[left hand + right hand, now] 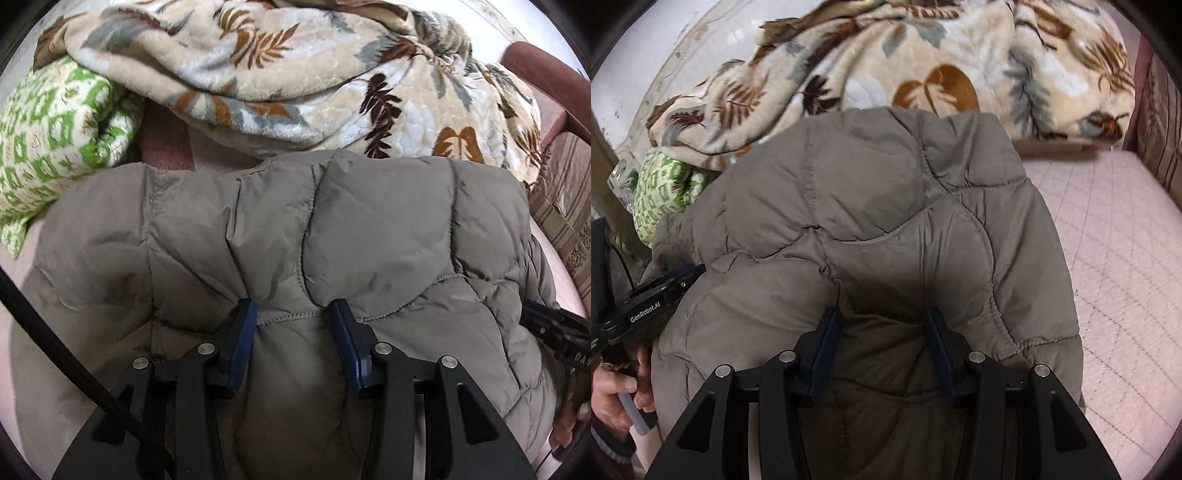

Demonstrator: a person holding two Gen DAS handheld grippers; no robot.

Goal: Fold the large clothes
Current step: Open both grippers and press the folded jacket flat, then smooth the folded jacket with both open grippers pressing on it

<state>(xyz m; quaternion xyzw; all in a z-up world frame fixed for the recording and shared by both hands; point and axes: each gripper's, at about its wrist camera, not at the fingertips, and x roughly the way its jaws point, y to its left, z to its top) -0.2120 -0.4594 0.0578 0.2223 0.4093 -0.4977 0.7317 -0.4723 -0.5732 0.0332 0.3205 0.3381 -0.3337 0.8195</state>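
Observation:
A puffy grey-brown quilted jacket (pixel 369 229) (pixel 886 192) lies bunched and folded on a pink bed. In the left wrist view my left gripper (pixel 291 306) points down onto it, and a thick roll of the jacket fills the gap, with both blue pads pressed on it. In the right wrist view my right gripper (pixel 882 314) straddles another part of the jacket; the fabric lies loose and shadowed between the pads, which do not squeeze it. Each gripper shows at the edge of the other's view: the right gripper (pixel 554 328) and the left gripper (pixel 661 288).
A cream blanket with a leaf print (pixel 277 74) (pixel 960 74) is heaped behind the jacket, with a green-and-white quilt (pixel 55 140) (pixel 665 184) to the left. Bare pink mattress (pixel 1108 258) stretches to the right. A wooden bed frame (pixel 546 74) and a striped box (pixel 565 206) stand at the right. A black cable (pixel 55 339) crosses the lower left.

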